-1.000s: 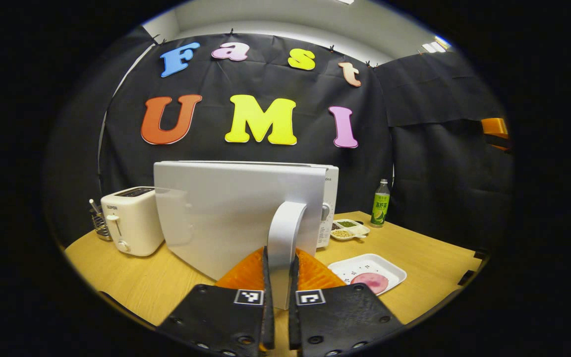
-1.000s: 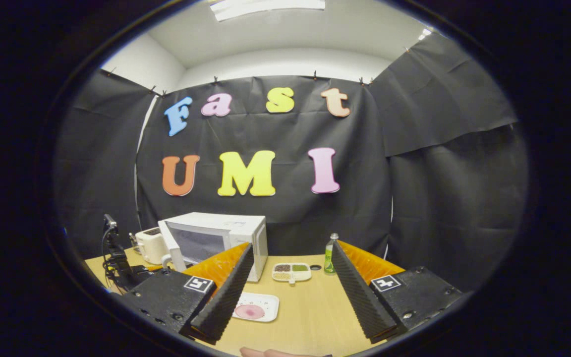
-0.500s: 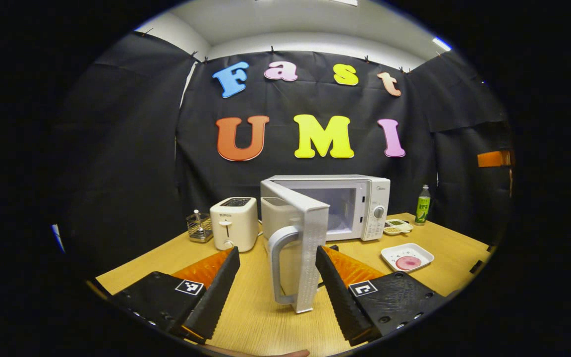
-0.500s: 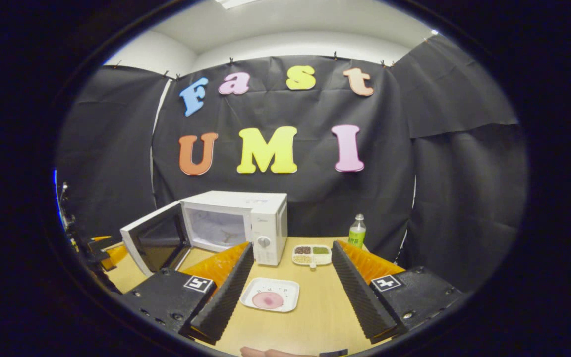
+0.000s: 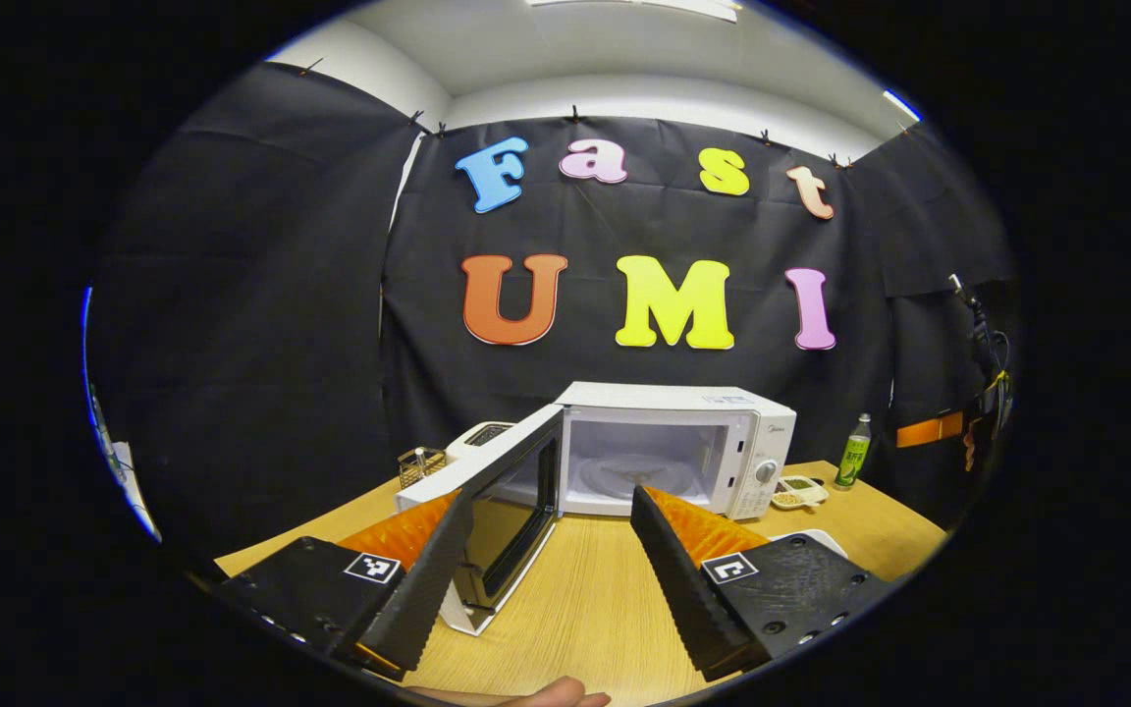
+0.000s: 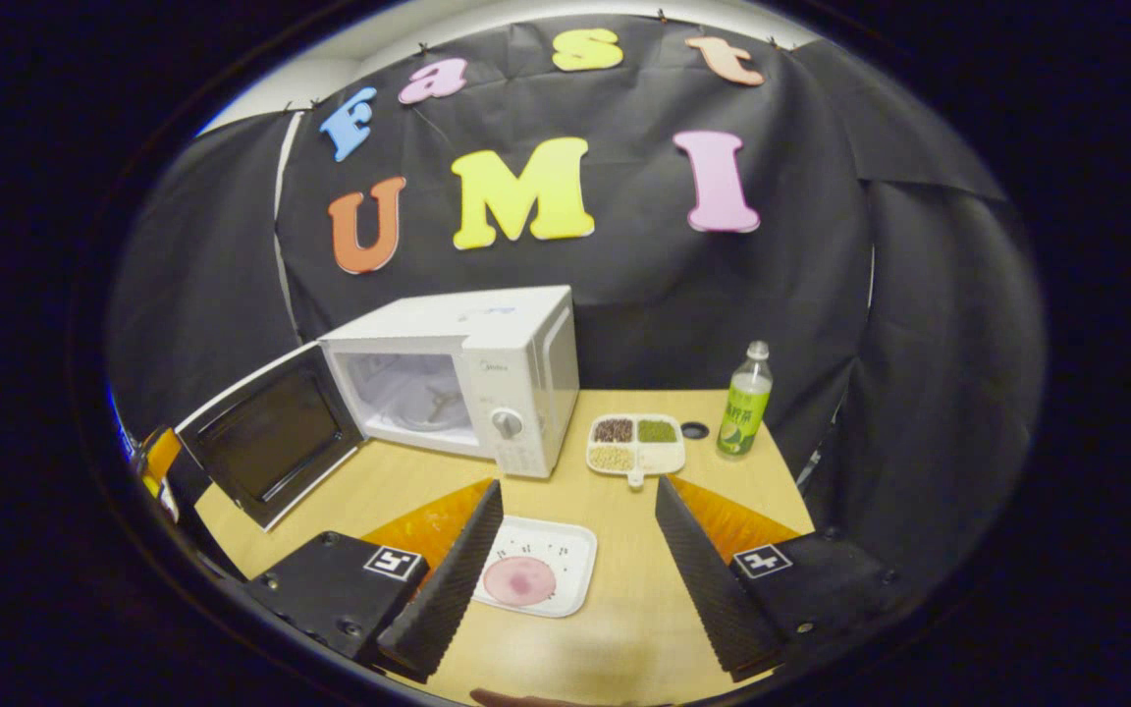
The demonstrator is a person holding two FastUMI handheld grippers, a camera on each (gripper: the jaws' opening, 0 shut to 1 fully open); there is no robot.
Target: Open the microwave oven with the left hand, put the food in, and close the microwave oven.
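A: How does the right tool (image 6: 570, 579) stand to the food?

B: Its fingers are spread wide and hold nothing. The white tray (image 6: 565, 550) with the pink slice of food (image 6: 517, 579) lies on the table (image 6: 624, 628) just ahead, toward its left finger; the open microwave (image 6: 457, 383) sits beyond, up and left.

A: And the left tool (image 5: 551, 579)?

B: Also spread and empty, standing just beside the swung-out door (image 5: 497, 511). The right one is plainly nearer the tray.

A: What differs from a second ago?

B: Then the left tool clamped the door handle; now it has let go and drawn back, while the right has dipped toward the tray.
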